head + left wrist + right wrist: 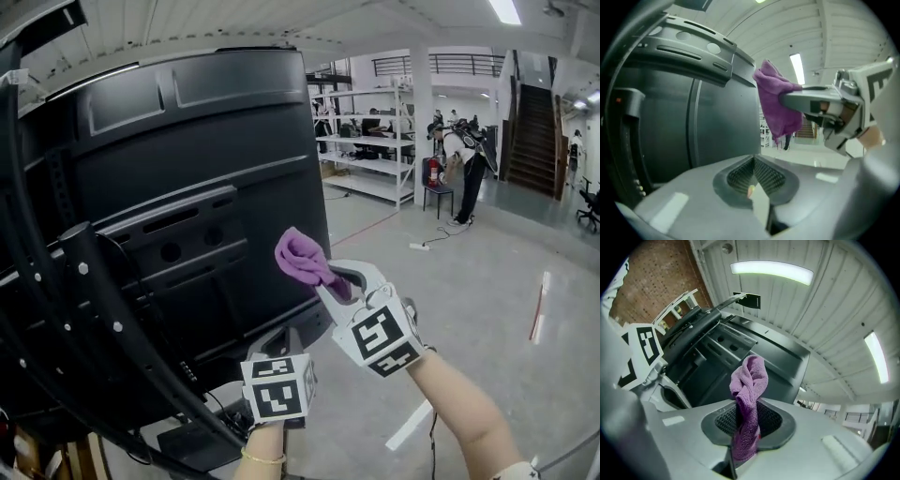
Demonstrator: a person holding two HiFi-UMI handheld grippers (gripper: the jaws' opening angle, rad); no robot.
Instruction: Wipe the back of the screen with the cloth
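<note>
The black back of the big screen point(187, 187) fills the left of the head view, tilted on its stand. A purple cloth point(302, 255) sticks up from my right gripper point(328, 281), which is shut on it beside the panel's lower right part. Whether cloth and panel touch I cannot tell. In the right gripper view the cloth point(747, 394) stands bunched between the jaws, with the screen point(740, 352) behind. My left gripper point(281, 339) is lower and nearer, close under the screen's bottom edge. Its jaws point(752, 180) are shut with nothing in them, and its view shows the cloth point(776, 103) above.
Black stand posts and cables point(103, 319) run down the left, ending in a base point(202, 441) on the floor. Further back stand white shelves point(370, 141), a person point(464, 164) by a chair point(438, 197), and a staircase point(534, 131). White tape point(412, 422) marks the grey floor.
</note>
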